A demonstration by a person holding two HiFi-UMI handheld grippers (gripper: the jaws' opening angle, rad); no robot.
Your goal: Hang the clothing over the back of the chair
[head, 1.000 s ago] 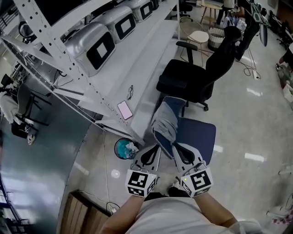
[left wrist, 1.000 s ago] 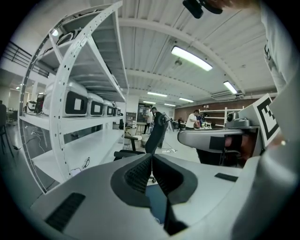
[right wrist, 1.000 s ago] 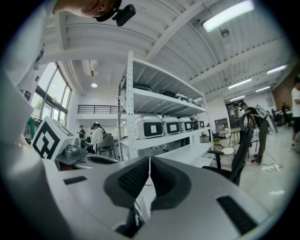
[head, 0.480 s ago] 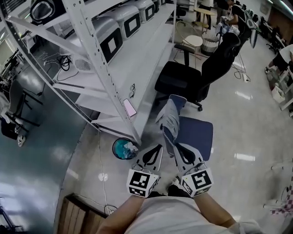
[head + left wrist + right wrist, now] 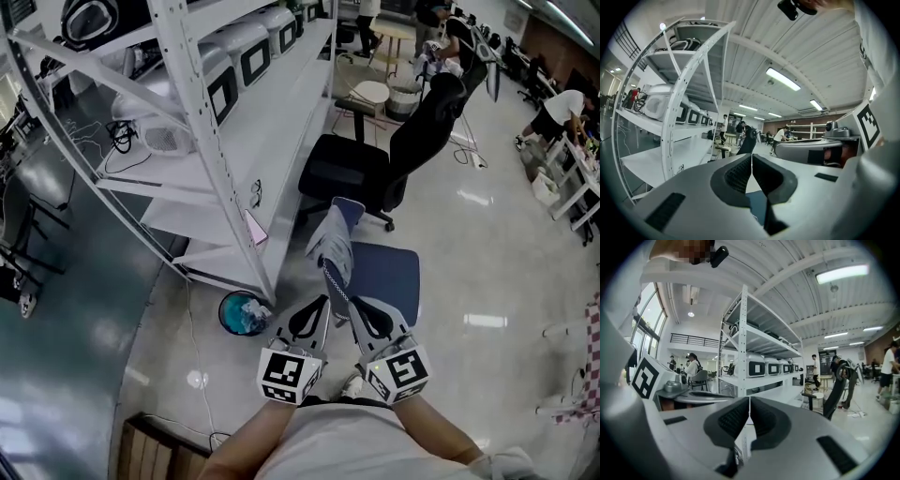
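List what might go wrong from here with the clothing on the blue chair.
1. The clothing sits bunched in a narrow strip over the back of the blue chair. A tug might slide it off.
2. The left gripper and right gripper are both shut at its near hem. I cannot tell whether they pinch fabric, so backing away might drag it along.
3. If it falls, it could land by the bin.

The clothing [image 5: 334, 246] is soft, matt grey cloth, creased; the chair [image 5: 389, 272] seat is matt blue fabric. The floor [image 5: 487, 253] is smooth and glossy, and the shelf rack [image 5: 200, 122] is white-painted perforated metal. The left gripper [image 5: 326, 298] and right gripper [image 5: 352, 303] have matt grey plastic shells with dark, finely ribbed pads [image 5: 737, 176].
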